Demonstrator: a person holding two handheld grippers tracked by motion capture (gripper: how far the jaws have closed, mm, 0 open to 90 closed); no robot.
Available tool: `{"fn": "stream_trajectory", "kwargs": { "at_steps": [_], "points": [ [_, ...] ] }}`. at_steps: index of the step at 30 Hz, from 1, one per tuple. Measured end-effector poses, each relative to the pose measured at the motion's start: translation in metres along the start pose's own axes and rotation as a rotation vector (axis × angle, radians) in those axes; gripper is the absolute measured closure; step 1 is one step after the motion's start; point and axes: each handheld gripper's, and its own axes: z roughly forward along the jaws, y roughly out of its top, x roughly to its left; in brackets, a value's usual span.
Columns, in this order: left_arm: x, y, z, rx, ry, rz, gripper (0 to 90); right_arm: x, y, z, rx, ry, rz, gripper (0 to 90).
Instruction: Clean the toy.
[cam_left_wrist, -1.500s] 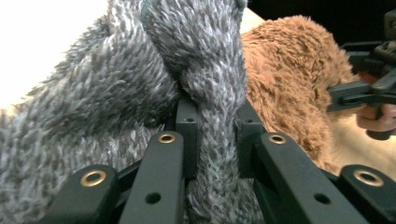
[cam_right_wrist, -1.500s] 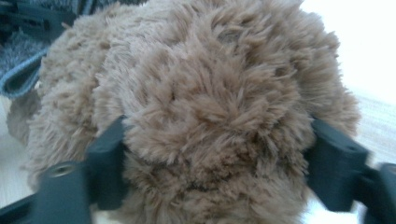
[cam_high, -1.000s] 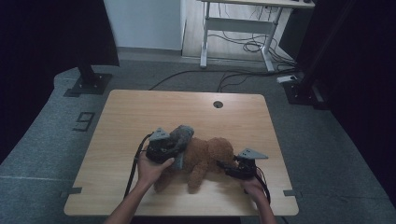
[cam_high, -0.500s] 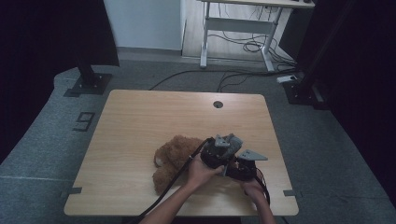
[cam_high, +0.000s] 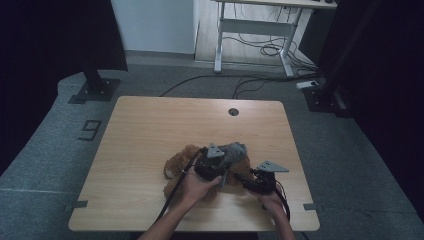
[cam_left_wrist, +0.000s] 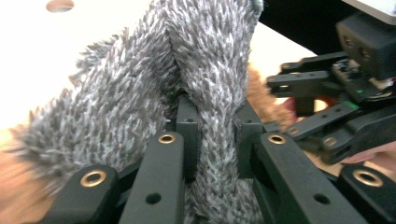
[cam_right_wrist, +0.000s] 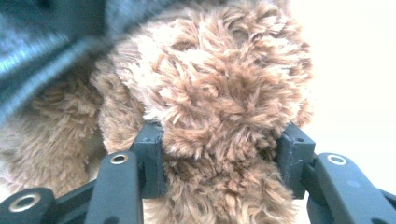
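A brown plush toy (cam_high: 176, 162) lies on the wooden table (cam_high: 150, 125) near its front edge. My left gripper (cam_high: 226, 160) is over the toy's right part and is shut on a fold of grey fuzzy cloth (cam_high: 235, 150). In the left gripper view the cloth (cam_left_wrist: 205, 70) rises between the jaws of that gripper (cam_left_wrist: 215, 126). My right gripper (cam_high: 248, 180) is just to the right. Its jaws have just been closing. In the right gripper view it (cam_right_wrist: 224, 149) presses a round tuft of the brown plush (cam_right_wrist: 224, 79) from both sides.
A round cable hole (cam_high: 233, 111) sits at the table's far edge. Cables trail from both grippers toward the person. Beyond the table are a white desk frame (cam_high: 220, 45) with floor cables and a black stand base (cam_high: 95, 90).
My left hand has carried the grey cloth from the toy's left side rightward across it, ending close beside the right gripper. The right hand has stayed put.
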Motion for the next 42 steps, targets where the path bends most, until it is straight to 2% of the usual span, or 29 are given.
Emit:
{"fn": "stream_trajectory", "kwargs": {
  "at_steps": [4,9,12,14,17,19,21,22,24,25,28,30,35,40,42],
  "points": [
    [0.016,-0.006,-0.023,-0.030,0.049,-0.018,77.1,0.001,0.000,0.000,-0.003,-0.002,0.000,47.3],
    [0.048,-0.019,-0.050,-0.061,0.069,-0.087,77.1,0.001,0.000,-0.001,-0.007,0.002,-0.003,47.3],
    [0.062,-0.029,-0.060,-0.071,0.099,-0.109,77.1,0.003,0.000,0.000,-0.008,0.002,-0.008,47.4],
    [0.072,-0.036,-0.067,-0.076,0.100,-0.139,77.1,0.002,0.001,0.000,-0.009,0.003,-0.005,47.5],
    [0.083,-0.047,-0.074,-0.080,0.132,-0.171,76.8,0.002,0.001,0.000,-0.009,0.003,-0.005,47.7],
    [0.091,-0.057,-0.076,-0.066,0.164,-0.190,76.7,0.002,0.001,0.000,-0.006,0.003,-0.003,47.7],
    [0.101,-0.070,-0.072,-0.003,0.192,-0.211,76.7,0.002,0.000,-0.001,-0.004,0.004,0.002,47.8],
    [0.106,-0.080,-0.068,0.024,0.174,-0.231,76.5,0.001,-0.001,-0.001,0.000,0.005,0.003,47.8],
    [0.116,-0.096,-0.067,-0.032,0.098,-0.321,76.5,-0.002,-0.002,-0.001,0.001,0.010,0.014,47.8],
    [0.118,-0.098,-0.068,-0.044,0.091,-0.339,76.5,-0.003,-0.003,-0.001,0.000,0.015,0.020,47.8],
    [0.114,-0.092,-0.071,-0.025,0.129,-0.294,76.4,-0.002,-0.002,-0.001,-0.002,0.012,0.019,47.8],
    [0.112,-0.086,-0.076,-0.031,0.134,-0.285,76.5,-0.002,-0.002,-0.001,0.000,0.010,0.019,47.8],
    [0.097,-0.069,-0.084,-0.086,0.068,-0.269,76.3,-0.002,-0.002,-0.001,0.000,0.010,0.018,47.7],
    [0.082,-0.045,-0.088,-0.142,0.061,-0.228,76.3,-0.003,-0.002,-0.002,0.002,0.005,0.019,47.6],
    [0.076,-0.030,-0.089,-0.159,0.019,-0.214,76.2,-0.003,-0.002,-0.002,0.003,0.002,0.016,47.4]
  ]
}}
